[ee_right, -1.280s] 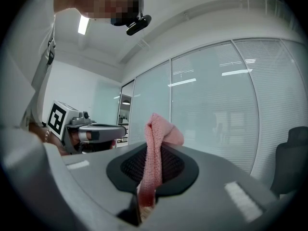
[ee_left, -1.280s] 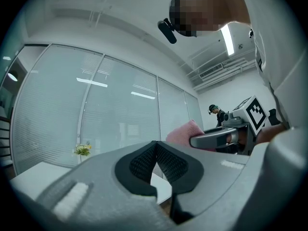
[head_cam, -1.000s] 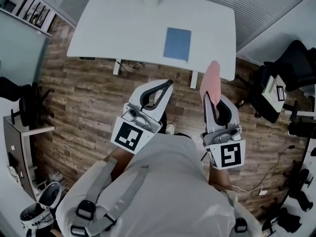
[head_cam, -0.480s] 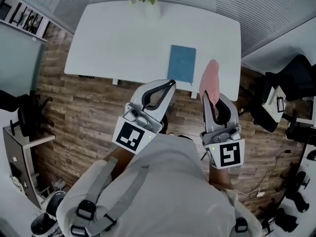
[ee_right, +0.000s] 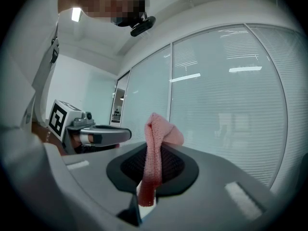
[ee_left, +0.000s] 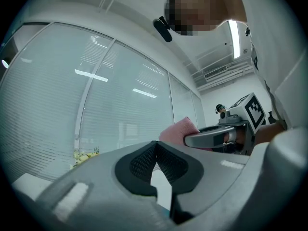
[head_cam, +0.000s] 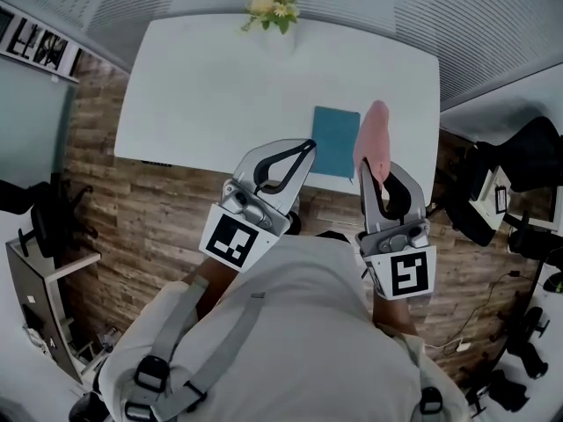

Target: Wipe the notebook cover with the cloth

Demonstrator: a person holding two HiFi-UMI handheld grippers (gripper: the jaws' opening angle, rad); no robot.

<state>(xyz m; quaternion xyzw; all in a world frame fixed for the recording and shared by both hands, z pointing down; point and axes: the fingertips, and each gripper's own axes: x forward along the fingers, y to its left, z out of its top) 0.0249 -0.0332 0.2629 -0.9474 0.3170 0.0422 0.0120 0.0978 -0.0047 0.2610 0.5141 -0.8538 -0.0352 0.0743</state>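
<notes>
The right claw (head_cam: pixel 380 174) is clamped on a pink knitted cloth (head_cam: pixel 375 137), which stands up out of its jaws; the left claw (head_cam: pixel 305 147) has its jaws pressed together with nothing between them. A blue rectangular notebook (head_cam: pixel 336 141) lies flat on the white desk (head_cam: pixel 211 86), near its front edge towards the right, well apart from the yellow-and-white flowers (head_cam: pixel 268 3) at the far edge. In the head view the left claw's tip shows just beside the notebook's left side and the cloth beside its right edge
</notes>
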